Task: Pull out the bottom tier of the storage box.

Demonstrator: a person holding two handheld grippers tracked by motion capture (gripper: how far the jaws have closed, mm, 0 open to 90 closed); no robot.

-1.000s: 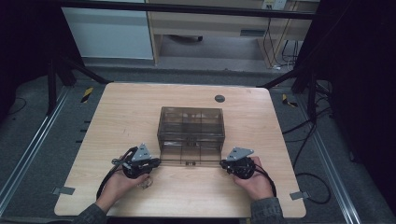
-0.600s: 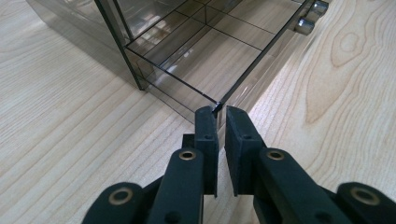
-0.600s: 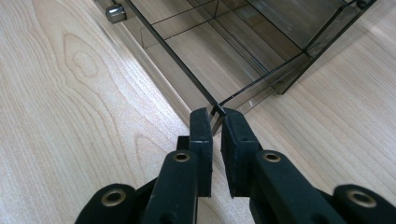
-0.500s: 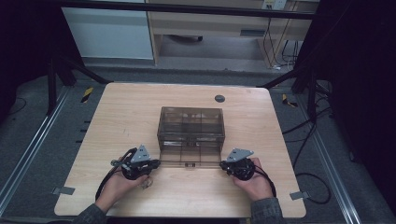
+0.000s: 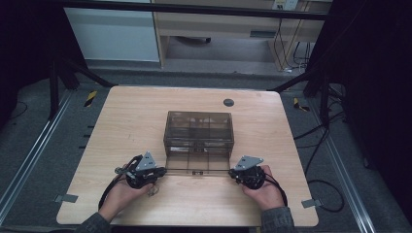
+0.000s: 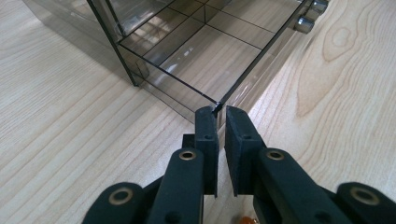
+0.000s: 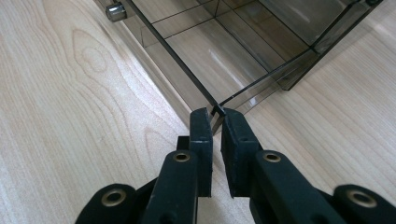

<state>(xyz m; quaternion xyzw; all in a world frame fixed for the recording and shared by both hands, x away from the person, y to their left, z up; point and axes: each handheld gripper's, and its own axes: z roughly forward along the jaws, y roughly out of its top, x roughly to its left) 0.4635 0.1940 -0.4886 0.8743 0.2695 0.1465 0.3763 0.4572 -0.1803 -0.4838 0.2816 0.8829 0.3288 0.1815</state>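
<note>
At drawer point(image 5: 197, 164) corners, claws unmoved.

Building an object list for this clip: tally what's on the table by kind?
Smoked clear drawer box: 1
Pulled-out drawer: 1
Grippers, each shut on a front corner of the drawer: 2, left gripper and right gripper
Dark round disc on the table: 1
Total: 5
</note>
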